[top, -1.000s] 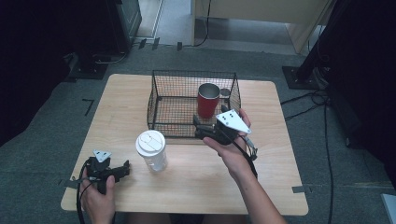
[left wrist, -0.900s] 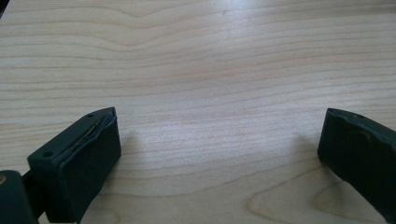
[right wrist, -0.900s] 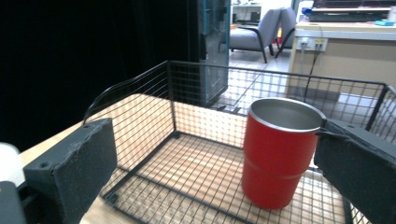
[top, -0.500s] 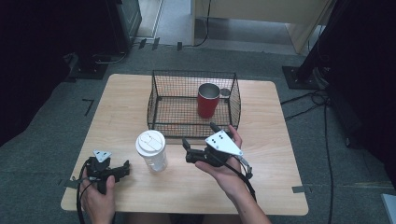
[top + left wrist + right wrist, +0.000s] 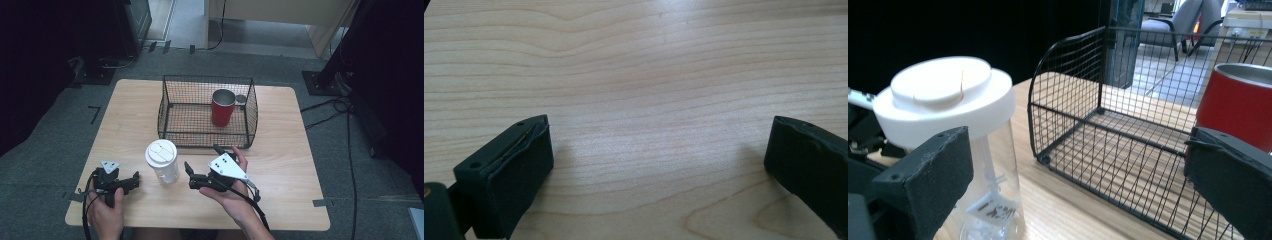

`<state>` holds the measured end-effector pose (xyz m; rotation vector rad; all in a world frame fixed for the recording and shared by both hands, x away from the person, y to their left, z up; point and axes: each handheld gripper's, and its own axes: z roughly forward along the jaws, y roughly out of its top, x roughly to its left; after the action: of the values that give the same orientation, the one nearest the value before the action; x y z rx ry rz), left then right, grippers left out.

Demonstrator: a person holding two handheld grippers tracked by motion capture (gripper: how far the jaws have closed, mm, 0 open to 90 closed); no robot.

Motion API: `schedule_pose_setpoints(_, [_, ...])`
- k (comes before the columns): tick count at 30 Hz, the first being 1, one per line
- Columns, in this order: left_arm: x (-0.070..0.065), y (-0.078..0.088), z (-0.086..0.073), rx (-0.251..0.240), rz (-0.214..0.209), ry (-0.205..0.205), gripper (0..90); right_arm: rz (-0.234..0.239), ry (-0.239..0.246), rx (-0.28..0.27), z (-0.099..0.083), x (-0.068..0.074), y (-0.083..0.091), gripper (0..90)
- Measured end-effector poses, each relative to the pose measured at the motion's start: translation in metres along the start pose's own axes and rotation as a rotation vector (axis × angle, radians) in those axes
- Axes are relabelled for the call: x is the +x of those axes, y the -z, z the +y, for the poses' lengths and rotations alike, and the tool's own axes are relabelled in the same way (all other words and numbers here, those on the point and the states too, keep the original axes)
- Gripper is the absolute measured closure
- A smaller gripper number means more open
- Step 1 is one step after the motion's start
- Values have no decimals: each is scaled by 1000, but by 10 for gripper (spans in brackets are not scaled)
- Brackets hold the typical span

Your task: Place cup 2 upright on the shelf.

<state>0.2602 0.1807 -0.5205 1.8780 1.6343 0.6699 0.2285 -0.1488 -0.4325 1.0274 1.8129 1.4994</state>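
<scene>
A clear plastic cup with a white lid (image 5: 161, 160) stands upright near the table's front middle. My right gripper (image 5: 190, 176) lies just right of it, open, jaws pointing left at the cup and not touching it. In the right gripper view the lidded cup (image 5: 948, 100) rises beside the left jaw, and nothing sits between the fingers of the gripper (image 5: 1078, 180). A red metal cup (image 5: 222, 107) stands inside the black wire basket (image 5: 172, 107) at its back right. My left gripper (image 5: 134, 181) rests at the front left, open over bare wood (image 5: 659, 165).
A small grey cup (image 5: 241, 99) sits behind the red one in the basket. The basket's front wall (image 5: 1108, 130) is close ahead of the right gripper, with the red cup (image 5: 1235, 105) beyond it. Cables trail off the table's front edge (image 5: 200, 226).
My right gripper has come away from the basket's front right, moving left and toward the person, and now points at the lidded cup. The left gripper has stayed put.
</scene>
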Motion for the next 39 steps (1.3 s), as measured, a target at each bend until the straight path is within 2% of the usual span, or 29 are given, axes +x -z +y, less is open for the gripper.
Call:
schedule_pose_setpoints(10, [0, 0, 0, 0, 0, 0, 1, 27, 3, 23, -13, 12, -6, 0])
schedule_pose_setpoints(25, [0, 0, 0, 0, 0, 0, 1, 114, -5, 29, -22, 34, -16, 0])
schedule_pose_setpoints(39, [0, 0, 0, 0, -1, 0, 1, 143, -26, 54, -29, 45, -35, 0])
